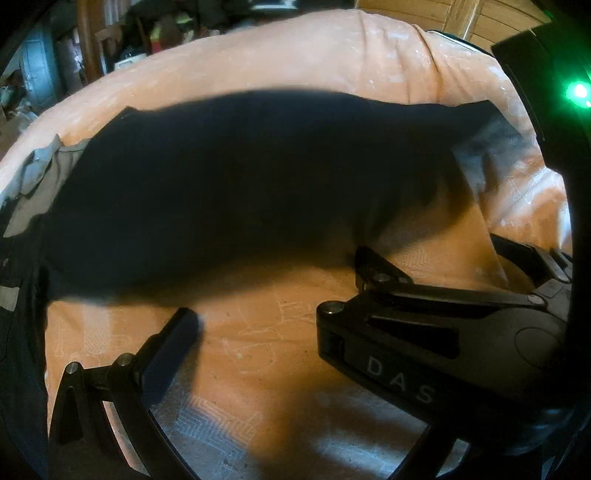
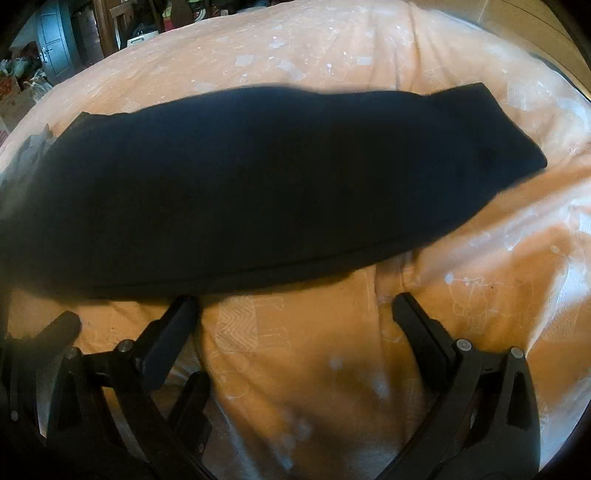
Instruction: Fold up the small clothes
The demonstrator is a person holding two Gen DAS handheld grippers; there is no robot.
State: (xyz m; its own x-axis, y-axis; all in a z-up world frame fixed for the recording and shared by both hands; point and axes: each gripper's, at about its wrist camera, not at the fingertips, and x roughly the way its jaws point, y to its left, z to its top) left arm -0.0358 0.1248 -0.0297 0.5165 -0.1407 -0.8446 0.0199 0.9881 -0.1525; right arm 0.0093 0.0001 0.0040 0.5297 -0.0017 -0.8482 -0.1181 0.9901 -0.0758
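Two grippers (image 2: 291, 314), one dark garment (image 2: 258, 184)

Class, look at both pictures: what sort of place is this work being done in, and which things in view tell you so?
Probably a bedroom or lived-in room at home. A dark garment lies on an orange printed bedcover, with a grey door and cluttered belongings behind.

Dark navy garment (image 2: 258, 184), folded flat, on orange bedcover (image 2: 332, 55)

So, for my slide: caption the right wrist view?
Open right gripper poised before dark folded garment on orange bedspread.
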